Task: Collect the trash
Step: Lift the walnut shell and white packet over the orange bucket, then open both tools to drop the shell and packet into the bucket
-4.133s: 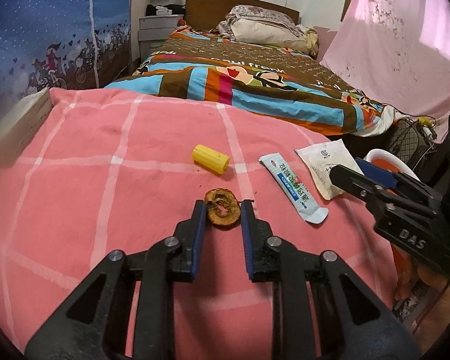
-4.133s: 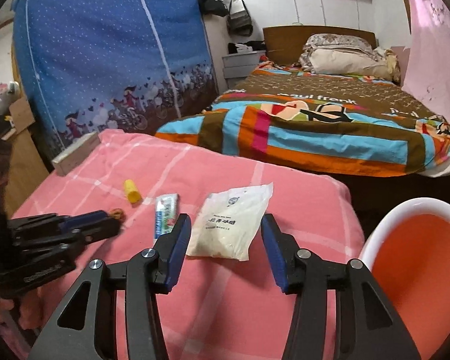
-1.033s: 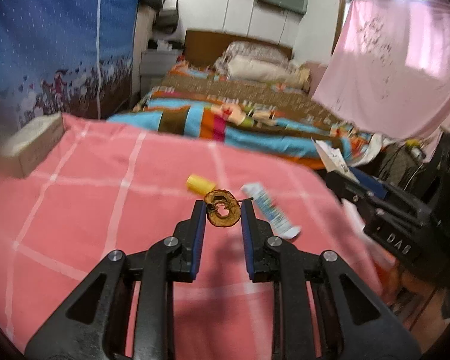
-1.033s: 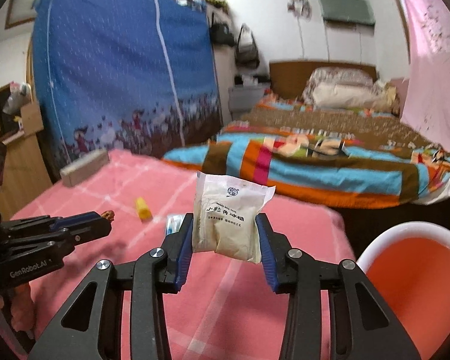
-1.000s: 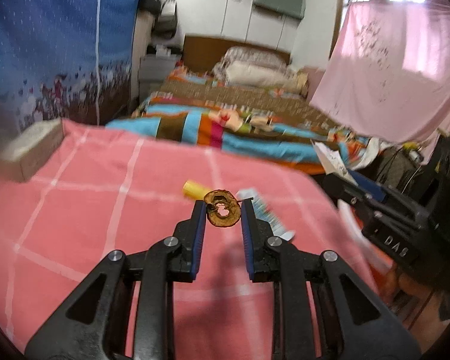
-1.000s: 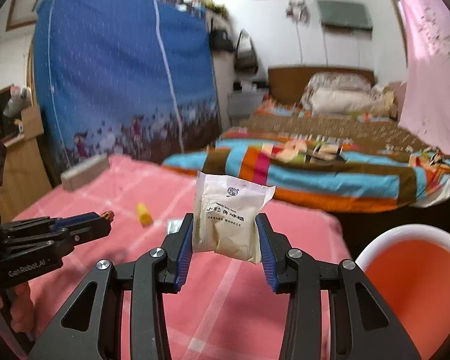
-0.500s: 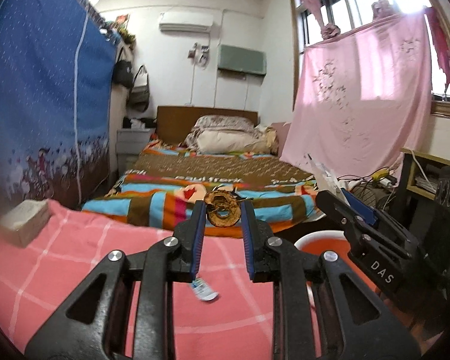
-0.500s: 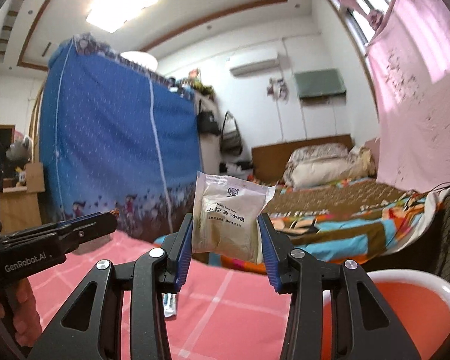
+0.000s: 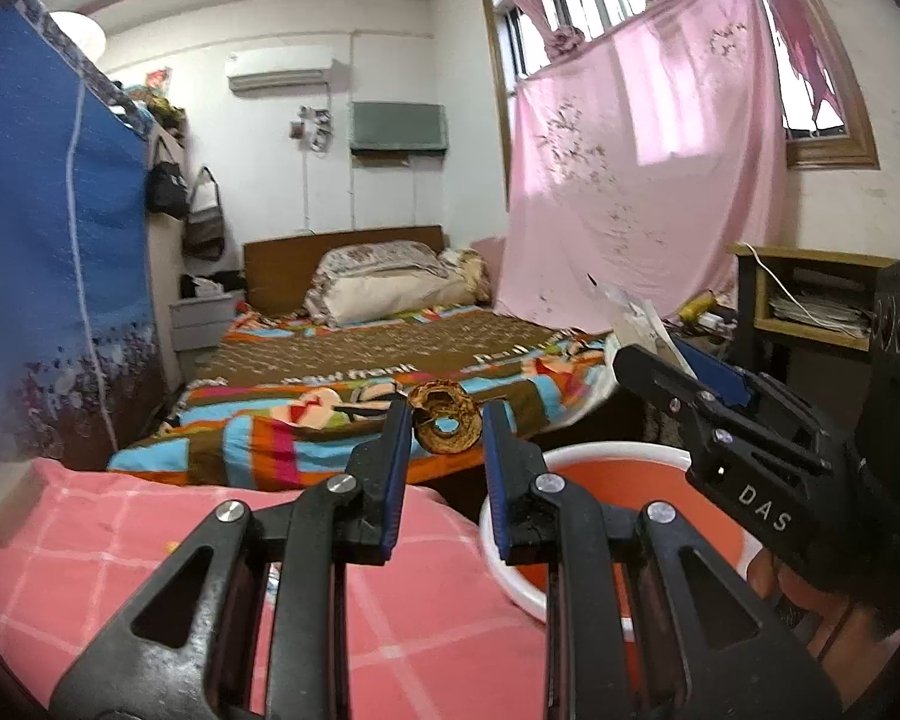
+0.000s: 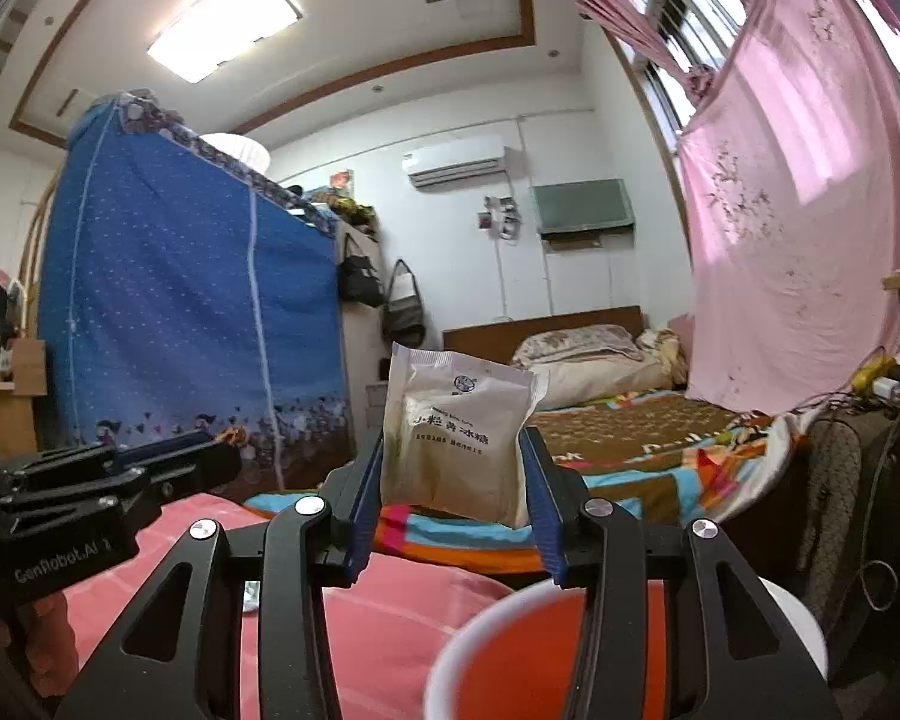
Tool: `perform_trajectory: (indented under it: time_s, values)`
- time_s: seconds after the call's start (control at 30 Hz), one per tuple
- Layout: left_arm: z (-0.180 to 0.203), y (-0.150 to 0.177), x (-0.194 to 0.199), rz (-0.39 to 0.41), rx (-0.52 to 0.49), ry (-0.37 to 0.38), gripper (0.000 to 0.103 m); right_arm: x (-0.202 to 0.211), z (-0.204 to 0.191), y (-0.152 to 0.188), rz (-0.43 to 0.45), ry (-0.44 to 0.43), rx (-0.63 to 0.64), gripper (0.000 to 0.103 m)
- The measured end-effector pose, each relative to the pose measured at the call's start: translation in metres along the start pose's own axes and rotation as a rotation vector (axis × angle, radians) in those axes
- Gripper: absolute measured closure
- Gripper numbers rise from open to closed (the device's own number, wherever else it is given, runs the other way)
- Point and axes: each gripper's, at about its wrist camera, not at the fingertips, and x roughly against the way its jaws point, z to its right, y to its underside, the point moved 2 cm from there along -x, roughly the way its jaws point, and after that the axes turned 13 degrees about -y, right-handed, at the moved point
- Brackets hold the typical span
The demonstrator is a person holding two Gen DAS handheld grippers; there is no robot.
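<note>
Left wrist view: the left gripper (image 9: 444, 420) pinches a dried brown fruit ring (image 9: 445, 425) between its fingertips, lifted above the pink checked cloth (image 9: 90, 570) beside the orange bin (image 9: 600, 480). Right wrist view: the right gripper (image 10: 453, 468) clamps a white sachet (image 10: 459, 435) upright over the bin's white rim (image 10: 480, 630). Beyond lies the striped bed (image 9: 360, 396).

Left tool (image 9: 444, 420) lifted brown ring (image 9: 445, 427) off pink cloth (image 9: 120, 540); right tool (image 10: 453, 474) raised pouch (image 10: 459, 438) above orange bin (image 10: 510, 660)
</note>
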Motion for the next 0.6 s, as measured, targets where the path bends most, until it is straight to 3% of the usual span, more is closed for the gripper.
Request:
perform_trajectory:
  time_s: [0.3, 0.6]
  values:
    - [0.034, 0.011, -0.024, -0.146, 0.028, 0.101, 0.076, 0.014, 0.03, 0.009, -0.079, 0.08, -0.053, 0.059]
    - [0.057, 0.021, -0.039, -0.251, 0.042, 0.148, 0.076, 0.023, 0.047, 0.019, -0.125, 0.112, -0.115, 0.056]
